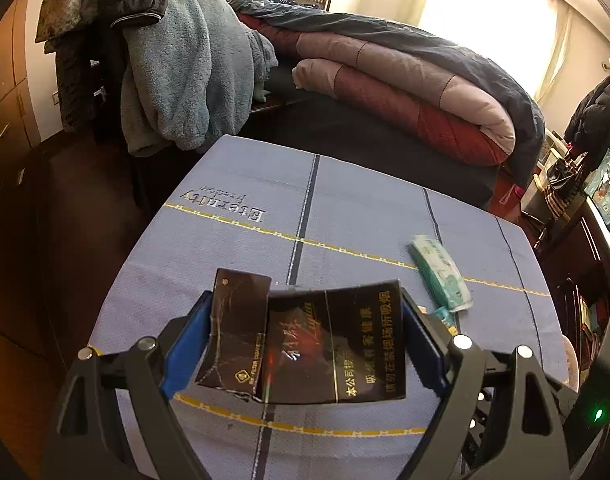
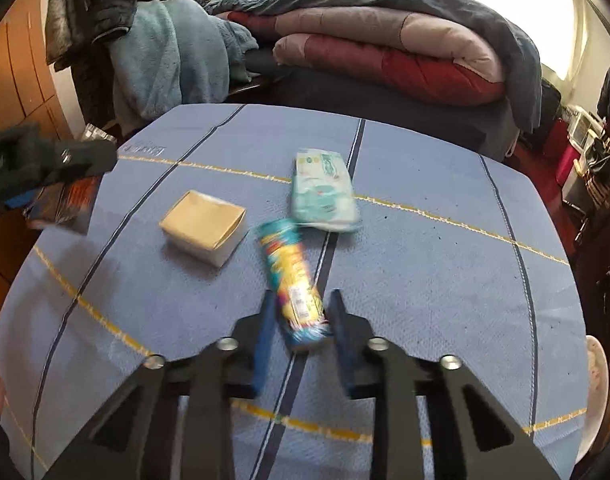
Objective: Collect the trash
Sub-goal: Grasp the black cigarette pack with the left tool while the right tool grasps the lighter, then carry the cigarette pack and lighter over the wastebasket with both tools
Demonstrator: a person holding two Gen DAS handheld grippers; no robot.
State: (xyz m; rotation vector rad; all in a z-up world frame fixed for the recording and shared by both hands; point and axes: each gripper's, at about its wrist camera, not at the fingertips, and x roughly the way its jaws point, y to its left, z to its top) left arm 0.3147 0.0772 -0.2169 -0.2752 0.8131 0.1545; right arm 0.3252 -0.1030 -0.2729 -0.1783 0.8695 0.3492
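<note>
Left wrist view: left hand-held gripper [image 1: 305,344] clamps flattened black cigarette pack [image 1: 325,344]; right hand-held gripper [image 2: 301,328] parted around colourful cylindrical can [image 2: 293,284]; green tissue packet [image 2: 325,196], tan box [image 2: 205,228] uncollected on far surface [image 2: 445,272]

We count 1 black cigarette pack [image 1: 305,344], flattened and torn open. We see 1 green tissue packet [image 2: 325,196], 1 colourful tube-shaped can [image 2: 295,284] lying on its side, and 1 tan paper box [image 2: 204,227]. That makes 4 pieces on or over the 1 desk [image 2: 445,280] under its blue cloth. We also count 2 grippers, 1 left gripper [image 1: 305,360] and 1 right gripper [image 2: 303,340].
</note>
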